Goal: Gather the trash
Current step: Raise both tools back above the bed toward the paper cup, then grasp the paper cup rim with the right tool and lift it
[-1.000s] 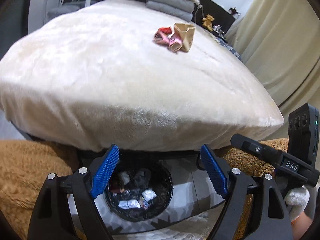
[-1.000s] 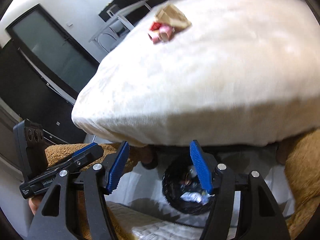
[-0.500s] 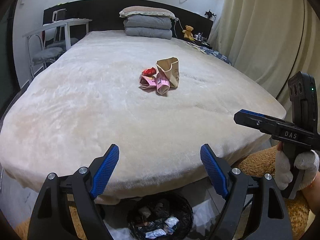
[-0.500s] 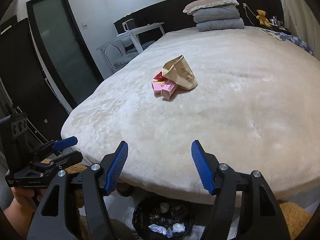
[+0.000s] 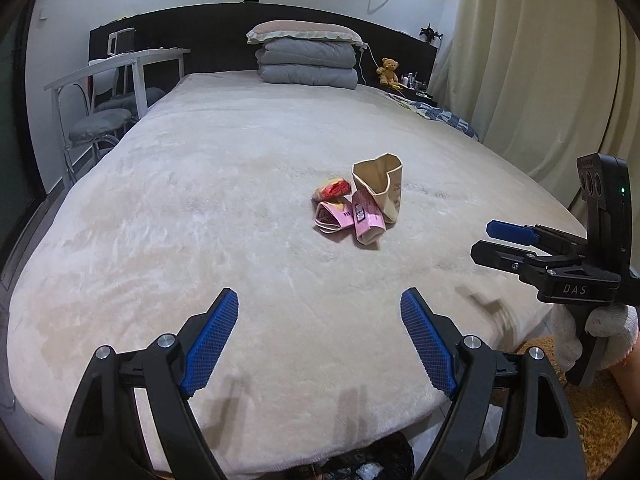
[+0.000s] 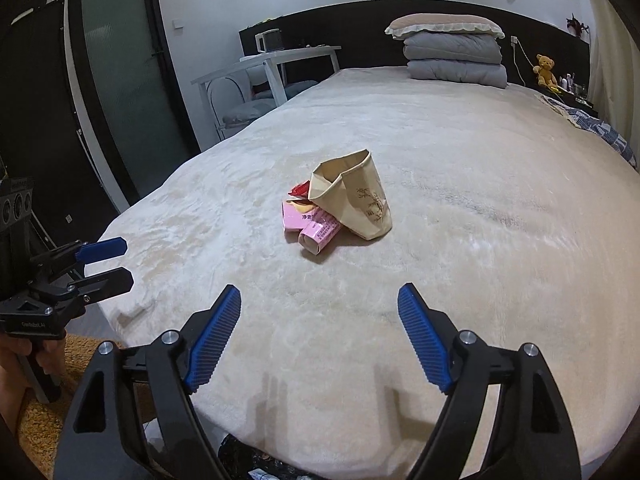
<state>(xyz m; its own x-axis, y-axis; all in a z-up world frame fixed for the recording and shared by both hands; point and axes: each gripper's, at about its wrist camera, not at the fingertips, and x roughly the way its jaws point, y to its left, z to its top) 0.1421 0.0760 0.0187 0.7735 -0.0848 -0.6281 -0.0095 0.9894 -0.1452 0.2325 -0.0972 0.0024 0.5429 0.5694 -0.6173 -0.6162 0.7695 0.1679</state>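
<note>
Where legible, right tool (image 5: 486,242) reads "DAS".

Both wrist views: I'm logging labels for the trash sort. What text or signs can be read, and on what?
"DAS": on the body of the right gripper, left wrist view.
Pale lettering on the left gripper body: too small to read.
Print on the pink cartons: too blurred to read.
Plant drawing with characters on the crushed paper cup: characters unreadable.

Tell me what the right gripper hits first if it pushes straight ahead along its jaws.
Probably the cream blanket itself: the right gripper, jaws opening and empty, tilts down toward bare bedding short of the pink carton and crushed paper cup. Depth is uncertain.
</note>
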